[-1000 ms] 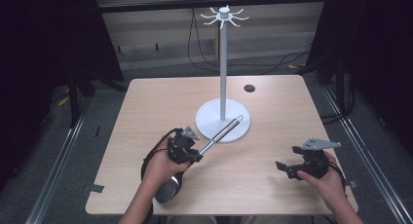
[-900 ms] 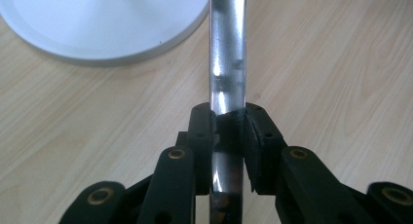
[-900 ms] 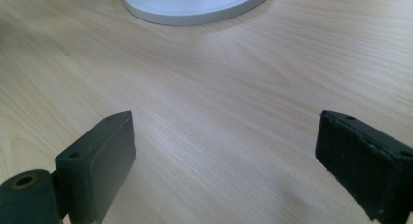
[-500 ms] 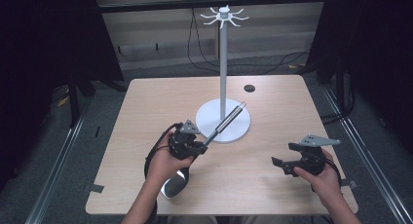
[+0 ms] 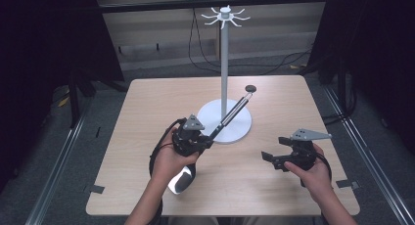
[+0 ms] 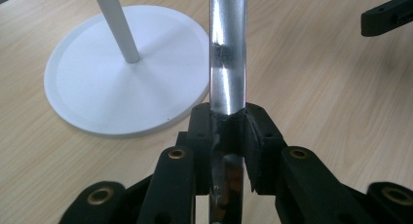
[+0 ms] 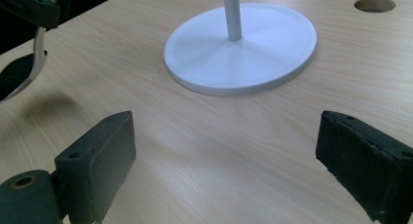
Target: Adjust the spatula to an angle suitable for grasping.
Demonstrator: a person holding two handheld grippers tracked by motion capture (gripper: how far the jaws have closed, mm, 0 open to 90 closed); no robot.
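While my left gripper pinches metal utensil handle beside white stand base, right gripper jaws spread wide over table.

Shiny metal ladle (handle clamped), tilted above white stand base

Bright overhead light on the table, dark surrounds; glare streaks the ladle handle; jaws slightly soft.

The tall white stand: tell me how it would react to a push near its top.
The stand would probably tip rather than slide: its pole is tall and thin. The wide round base should resist light nudges. It looks rigid, so little flex.
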